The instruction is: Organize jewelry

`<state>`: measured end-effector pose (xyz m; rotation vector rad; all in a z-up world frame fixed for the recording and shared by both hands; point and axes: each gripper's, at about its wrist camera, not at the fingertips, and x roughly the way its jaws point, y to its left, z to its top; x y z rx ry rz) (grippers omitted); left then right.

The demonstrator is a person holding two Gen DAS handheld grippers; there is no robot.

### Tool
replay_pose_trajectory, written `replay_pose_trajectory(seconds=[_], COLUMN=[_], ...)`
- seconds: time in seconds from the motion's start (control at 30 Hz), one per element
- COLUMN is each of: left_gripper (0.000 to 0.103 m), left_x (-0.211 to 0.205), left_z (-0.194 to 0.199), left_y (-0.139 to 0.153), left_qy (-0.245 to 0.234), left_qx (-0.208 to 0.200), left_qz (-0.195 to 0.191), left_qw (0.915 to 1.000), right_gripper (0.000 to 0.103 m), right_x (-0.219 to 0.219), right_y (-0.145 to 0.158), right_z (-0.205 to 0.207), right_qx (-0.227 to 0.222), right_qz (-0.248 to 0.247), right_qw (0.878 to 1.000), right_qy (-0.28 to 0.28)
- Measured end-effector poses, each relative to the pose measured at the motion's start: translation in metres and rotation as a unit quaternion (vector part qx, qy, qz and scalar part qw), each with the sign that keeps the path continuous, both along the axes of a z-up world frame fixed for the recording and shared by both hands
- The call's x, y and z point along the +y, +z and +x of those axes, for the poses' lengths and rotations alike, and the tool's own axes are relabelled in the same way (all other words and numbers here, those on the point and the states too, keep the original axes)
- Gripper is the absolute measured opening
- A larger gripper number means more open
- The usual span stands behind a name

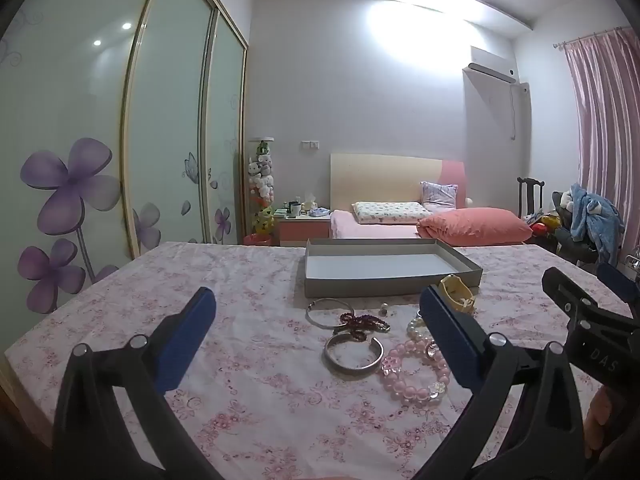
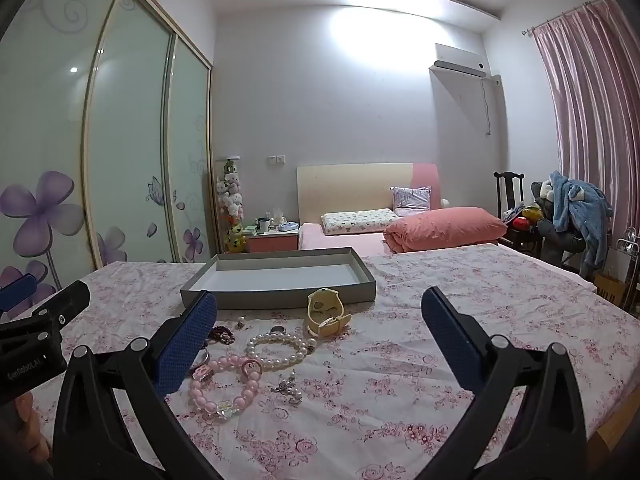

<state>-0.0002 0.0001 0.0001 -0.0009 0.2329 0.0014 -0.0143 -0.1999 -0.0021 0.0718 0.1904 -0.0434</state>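
Writing: white letters "DAS" show on the black body of the right gripper (image 1: 592, 300) as seen from the left; "GenRoboAI", hard to read, sits on the side of the left gripper (image 2: 24, 320).
Left gripper: jaws spread wide with nothing between them, blue ribbed pads (image 1: 188, 332) on black plastic arms, hovering over the near part of the table.
Right gripper: jaws released and wide apart, nothing held, same blue knobbly pads (image 2: 188, 340).
Table: covered with a wrinkled white cloth (image 2: 460, 300) printed with pink flowers.
Box: shallow grey cardboard tray (image 1: 384, 286), rectangular, pale inside, standing toward the far edge of the table.
Watch: cream-yellow strap, curled up (image 2: 326, 314), just in front of the box's near wall.
Pearl bracelet: ring of round white beads (image 2: 280, 350), near the middle of the table.
Pink bracelet: glossy pink beads with a clear flower charm (image 2: 224, 388), touching the pearl one, nearer the front edge.
Bangles: two silver metal hoops, a thin one (image 1: 330, 312) and a wider open cuff (image 1: 354, 354).
Dark red beads: small strand (image 1: 362, 322) between the two bangles.
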Motion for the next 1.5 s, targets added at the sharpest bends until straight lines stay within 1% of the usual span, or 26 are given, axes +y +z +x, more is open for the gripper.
replay_pose_trajectory(seconds=[1.5], left_gripper=[0.099], left_x=[0.0017], left_z=[0.0009], left_y=[-0.0002], left_qy=[0.005], left_qx=[0.005], left_qz=[-0.004], left_qw=[1.0], right_gripper=[0.101], right_x=[-0.0001], right_y=[0.0002], right_z=[0.0005], right_qx=[0.001], right_qz=[0.003], right_qw=[1.0], right_qy=[0.0])
